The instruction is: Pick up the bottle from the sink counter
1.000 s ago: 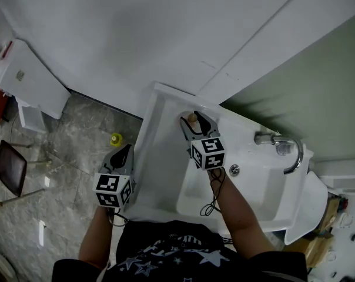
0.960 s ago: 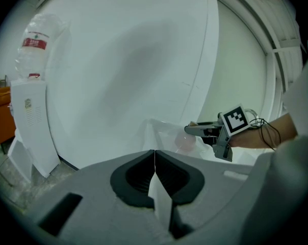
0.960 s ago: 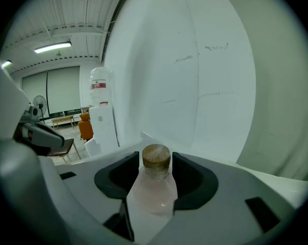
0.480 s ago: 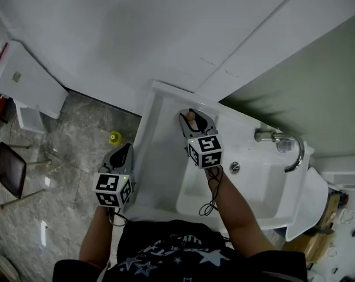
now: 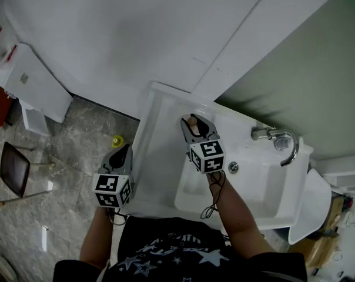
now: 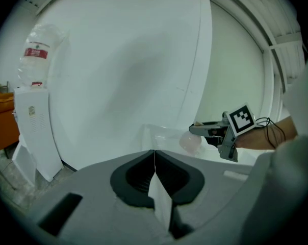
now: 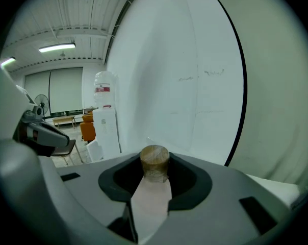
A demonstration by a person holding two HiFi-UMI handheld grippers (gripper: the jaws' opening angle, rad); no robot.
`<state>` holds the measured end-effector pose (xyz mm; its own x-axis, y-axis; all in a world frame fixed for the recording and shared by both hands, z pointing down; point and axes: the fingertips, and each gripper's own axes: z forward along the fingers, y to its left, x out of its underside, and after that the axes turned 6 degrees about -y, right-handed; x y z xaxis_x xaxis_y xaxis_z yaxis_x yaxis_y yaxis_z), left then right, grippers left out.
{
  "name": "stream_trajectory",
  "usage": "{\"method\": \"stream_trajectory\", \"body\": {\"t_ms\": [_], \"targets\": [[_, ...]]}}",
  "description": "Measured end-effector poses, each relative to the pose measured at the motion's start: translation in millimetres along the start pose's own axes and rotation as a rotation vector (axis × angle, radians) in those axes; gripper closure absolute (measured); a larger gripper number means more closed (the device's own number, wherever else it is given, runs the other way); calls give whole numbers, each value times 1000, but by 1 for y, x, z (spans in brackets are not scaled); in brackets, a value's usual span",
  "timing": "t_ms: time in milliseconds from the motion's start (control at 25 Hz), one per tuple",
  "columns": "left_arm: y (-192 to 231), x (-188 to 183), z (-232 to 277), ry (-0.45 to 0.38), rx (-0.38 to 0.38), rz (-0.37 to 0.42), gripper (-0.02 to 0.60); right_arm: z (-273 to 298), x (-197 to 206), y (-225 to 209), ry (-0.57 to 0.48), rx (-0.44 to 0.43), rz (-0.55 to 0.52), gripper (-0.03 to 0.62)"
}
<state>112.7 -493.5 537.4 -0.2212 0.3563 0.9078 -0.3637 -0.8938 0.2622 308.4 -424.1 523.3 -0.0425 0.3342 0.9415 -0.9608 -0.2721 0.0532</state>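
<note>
A small pale-pink bottle (image 5: 192, 121) with a round cork stopper (image 7: 154, 160) stands at the back left corner of the white sink counter (image 5: 158, 135). My right gripper (image 5: 196, 124) is shut on its neck, and the cork sticks up between the jaws in the right gripper view (image 7: 154, 182). In the left gripper view the rounded bottle body (image 6: 190, 143) hangs under the right gripper (image 6: 205, 129). Whether it has left the counter I cannot tell. My left gripper (image 5: 123, 156) hovers left of the sink over the floor, shut (image 6: 154, 160) and holding nothing.
The sink basin (image 5: 192, 201) lies below the right arm, with a chrome faucet (image 5: 278, 141) at its right. A white wall rises just behind the counter. On the floor to the left are a water dispenser (image 5: 32, 81), a small yellow object (image 5: 116, 140) and a chair (image 5: 12, 170).
The right gripper's jaws have drawn in round the bottle's neck. The left gripper has hardly moved.
</note>
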Motion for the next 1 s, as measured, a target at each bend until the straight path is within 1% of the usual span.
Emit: {"method": "stream_trajectory", "body": {"t_ms": [200,520,680,1000], "targets": [[-20,-3,-24,-10,-21,19,561,-33,-18,1,-41,-16,21,456],[-65,-5,-54,-43,-52,50,561,-85,-26,-5,-83,-43,58,456],[-85,-1,-69,-57,-73,55,561,-111,-26,-7,-95,-61,59,456],[-128,3,-96,-98,-117,77,561,-166,-23,-7,-119,-122,31,456]]}}
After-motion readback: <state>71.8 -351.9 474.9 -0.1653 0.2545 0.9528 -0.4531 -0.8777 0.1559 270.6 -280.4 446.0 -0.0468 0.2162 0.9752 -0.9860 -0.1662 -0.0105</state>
